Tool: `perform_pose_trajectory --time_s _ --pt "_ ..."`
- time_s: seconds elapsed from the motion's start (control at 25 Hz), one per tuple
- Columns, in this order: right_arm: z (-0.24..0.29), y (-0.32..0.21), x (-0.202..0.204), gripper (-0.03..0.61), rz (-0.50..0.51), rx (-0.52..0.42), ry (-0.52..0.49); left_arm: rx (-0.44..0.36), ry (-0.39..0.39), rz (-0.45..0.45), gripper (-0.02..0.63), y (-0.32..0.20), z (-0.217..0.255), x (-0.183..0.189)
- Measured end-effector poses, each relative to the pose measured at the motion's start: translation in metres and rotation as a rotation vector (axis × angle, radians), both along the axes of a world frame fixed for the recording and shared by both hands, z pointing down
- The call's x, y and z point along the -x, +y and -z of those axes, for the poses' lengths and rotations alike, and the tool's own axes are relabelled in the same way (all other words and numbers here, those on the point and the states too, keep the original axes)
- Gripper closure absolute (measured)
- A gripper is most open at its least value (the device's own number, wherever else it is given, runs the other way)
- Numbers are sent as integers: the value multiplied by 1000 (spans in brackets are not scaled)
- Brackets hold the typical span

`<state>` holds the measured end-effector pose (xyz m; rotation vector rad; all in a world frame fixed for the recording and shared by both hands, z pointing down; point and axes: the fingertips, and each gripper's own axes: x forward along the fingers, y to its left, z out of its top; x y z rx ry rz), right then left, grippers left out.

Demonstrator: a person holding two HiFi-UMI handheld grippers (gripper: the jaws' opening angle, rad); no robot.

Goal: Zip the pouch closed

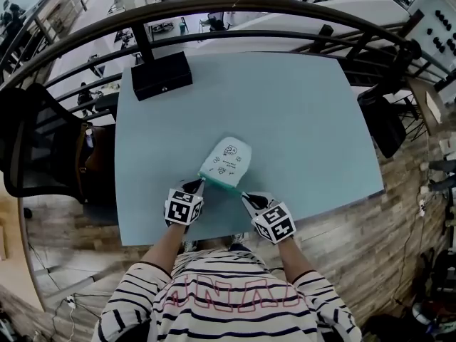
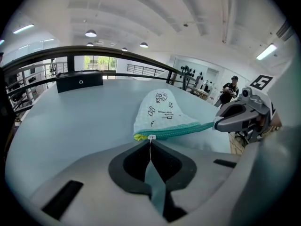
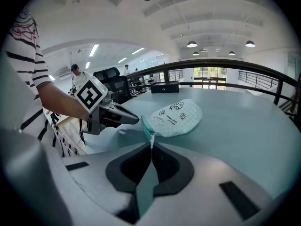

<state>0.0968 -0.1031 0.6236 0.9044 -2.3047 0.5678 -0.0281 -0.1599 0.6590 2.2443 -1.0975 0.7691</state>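
Observation:
A pale checked pouch [image 1: 226, 161] with small printed drawings lies on the light blue table [image 1: 299, 120], its teal zipper edge [image 1: 221, 185] toward me. My left gripper [image 1: 200, 184] is shut on a small white zipper pull [image 2: 151, 138] at the zipper's yellow-tipped left end. My right gripper [image 1: 243, 194] is shut on a white tab [image 3: 151, 139] at the pouch's other corner. In the left gripper view the teal zipper line [image 2: 183, 130] runs taut from the pull across to the right gripper [image 2: 221, 122]. The right gripper view shows the pouch [image 3: 176, 117] and the left gripper [image 3: 136, 120] at its far corner.
A black box [image 1: 162, 75] sits at the table's far left corner. A dark curved railing [image 1: 235, 9] runs behind the table. A black chair [image 1: 35, 148] stands to the left and another [image 1: 385, 120] to the right. The table's near edge [image 1: 214, 234] lies just under my hands.

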Motion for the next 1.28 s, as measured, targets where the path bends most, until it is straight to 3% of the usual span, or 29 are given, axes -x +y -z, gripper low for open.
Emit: perform_pose_trajectory --time_s 1.0,1.28 --pt "-14 6 2 543 -84 30 -1 12 -129 -49 586 -25 -16 3" --pt "-25 10 -2 541 -195 56 7 8 -167 -73 586 -25 -22 3"
